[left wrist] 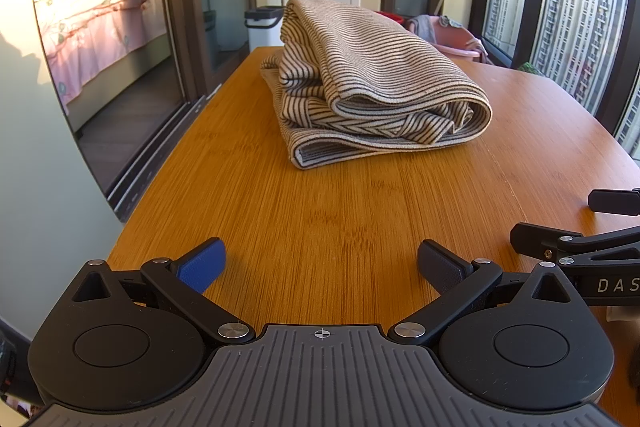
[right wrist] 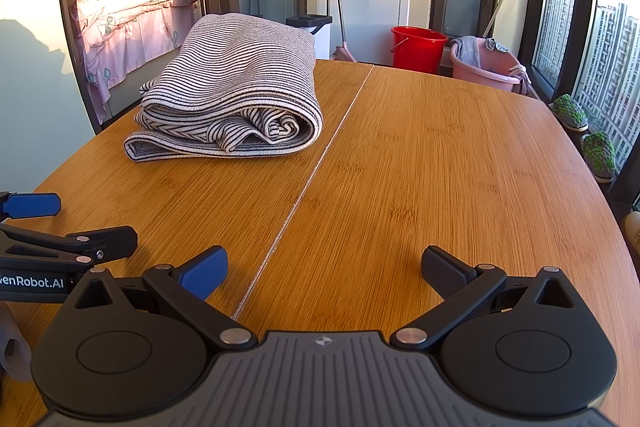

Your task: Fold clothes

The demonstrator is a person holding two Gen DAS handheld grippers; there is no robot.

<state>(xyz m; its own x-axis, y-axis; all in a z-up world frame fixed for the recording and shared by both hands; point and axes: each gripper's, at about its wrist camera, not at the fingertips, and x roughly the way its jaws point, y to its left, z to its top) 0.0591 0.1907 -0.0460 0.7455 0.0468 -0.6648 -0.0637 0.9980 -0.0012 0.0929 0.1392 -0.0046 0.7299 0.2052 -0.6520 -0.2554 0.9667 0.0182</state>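
A beige garment with dark stripes [left wrist: 372, 79] lies folded in a thick bundle on the wooden table [left wrist: 320, 203], toward its far side. It also shows in the right wrist view [right wrist: 236, 95], far left. My left gripper [left wrist: 322, 263] is open and empty, low over the near table, well short of the garment. My right gripper [right wrist: 324, 267] is open and empty, also near the front edge, to the right of the left one. Each gripper shows at the edge of the other's view.
A seam [right wrist: 320, 163] runs down the table's middle. Behind the table stand a red bucket [right wrist: 418, 47], a pink basin with cloths [right wrist: 488, 67], a white bin [left wrist: 262, 27] and mops. A glass sliding door is at left, windows at right with two small plants [right wrist: 598, 155].
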